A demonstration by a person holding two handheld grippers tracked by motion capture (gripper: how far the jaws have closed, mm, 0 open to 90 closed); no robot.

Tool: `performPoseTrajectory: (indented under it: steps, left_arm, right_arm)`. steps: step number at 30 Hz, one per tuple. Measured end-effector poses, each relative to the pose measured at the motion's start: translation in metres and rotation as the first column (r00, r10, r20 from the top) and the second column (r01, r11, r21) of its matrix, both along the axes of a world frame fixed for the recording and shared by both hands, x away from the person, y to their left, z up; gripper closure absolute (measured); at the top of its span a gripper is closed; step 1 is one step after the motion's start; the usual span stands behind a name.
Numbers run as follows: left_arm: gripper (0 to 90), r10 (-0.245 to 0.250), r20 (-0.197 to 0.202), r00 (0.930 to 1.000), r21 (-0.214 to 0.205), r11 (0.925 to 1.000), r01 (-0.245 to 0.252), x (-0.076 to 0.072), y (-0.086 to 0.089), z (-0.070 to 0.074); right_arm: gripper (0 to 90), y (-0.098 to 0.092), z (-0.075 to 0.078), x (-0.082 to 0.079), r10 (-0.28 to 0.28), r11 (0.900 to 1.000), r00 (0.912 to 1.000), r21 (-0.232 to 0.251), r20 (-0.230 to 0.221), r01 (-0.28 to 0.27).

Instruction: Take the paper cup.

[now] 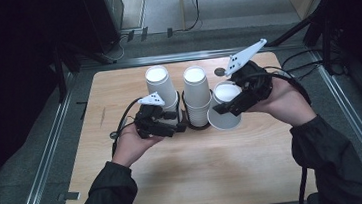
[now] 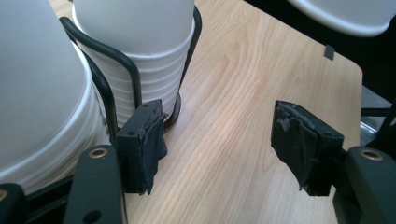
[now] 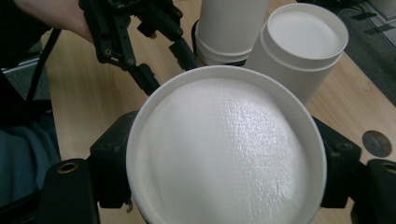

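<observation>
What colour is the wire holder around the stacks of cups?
Black. The wire holder shows best in the left gripper view, curving around the white cup stacks.

Left gripper (image 1: pixel 183 127) gapes empty — right gripper (image 1: pixel 218 109) clamped, tilted.

a lab or recording booth rather than a home: a bare wooden tabletop (image 1: pixel 186 182) sits inside metal rails (image 1: pixel 44 160) on grey carpet (image 1: pixel 20 177), with black stands (image 1: pixel 307 24) and loose cables (image 1: pixel 311 67) past its far edge, dark surroundings.
</observation>
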State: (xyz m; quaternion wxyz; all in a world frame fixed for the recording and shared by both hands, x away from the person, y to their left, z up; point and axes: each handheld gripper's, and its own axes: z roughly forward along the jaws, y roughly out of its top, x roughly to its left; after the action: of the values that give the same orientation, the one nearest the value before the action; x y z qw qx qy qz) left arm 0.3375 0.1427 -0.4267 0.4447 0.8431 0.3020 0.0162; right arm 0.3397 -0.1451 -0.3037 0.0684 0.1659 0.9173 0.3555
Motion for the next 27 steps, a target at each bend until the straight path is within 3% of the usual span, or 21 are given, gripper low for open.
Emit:
performPoseTrajectory:
  steps: [4, 6, 8, 9, 16, 19, 22, 27]
  left_arm:
    - [24.4, -0.038, -0.015, 0.9992, -0.080, 0.9961, 0.037, -0.001, 0.008, -0.009]
    - [23.7, -0.035, -0.014, 0.9993, -0.081, 0.9962, 0.034, -0.001, 0.010, -0.011]
    - [23.8, -0.026, -0.011, 0.9996, -0.058, 0.9980, 0.025, -0.002, 0.011, -0.014]
    - [24.2, -0.029, -0.005, 0.9996, -0.036, 0.9989, 0.029, -0.003, 0.011, -0.017]
    - [27.5, -0.039, -0.007, 0.9992, -0.047, 0.9981, 0.039, -0.008, 0.011, -0.021]
    - [27.8, -0.040, 0.009, 0.9991, -0.045, 0.9982, 0.041, -0.011, 0.012, -0.024]
    - [33.3, -0.042, -0.002, 0.9991, -0.035, 0.9985, 0.042, -0.011, 0.013, -0.026]
    - [32.7, -0.045, -0.006, 0.9990, -0.038, 0.9983, 0.045, -0.010, 0.013, -0.032]
  right_arm:
    - [24.0, -0.002, -0.015, -0.006, 0.027, 0.9996, 0.9996, 0.001, 0.004, -0.027]
    - [24.1, -0.004, -0.025, -0.006, 0.018, 0.9998, 0.9998, 0.002, -0.008, -0.018]
    - [24.1, -0.005, -0.030, -0.006, 0.015, 0.9999, 0.9998, 0.002, -0.014, -0.015]
    - [24.0, -0.006, -0.040, -0.006, 0.010, 0.9999, 0.9996, 0.006, -0.024, -0.010]
    - [24.1, -0.012, -0.067, -0.009, -0.010, 0.9997, 0.9990, 0.023, -0.044, 0.011]
    - [24.1, -0.012, -0.079, -0.010, -0.014, 0.9999, 0.9988, 0.005, -0.046, 0.014]
    - [24.1, -0.010, -0.090, -0.011, -0.009, 0.9999, 0.9987, 0.007, -0.049, 0.010]
    - [24.1, -0.009, -0.108, -0.011, -0.015, 0.9995, 0.9981, 0.028, -0.060, 0.017]
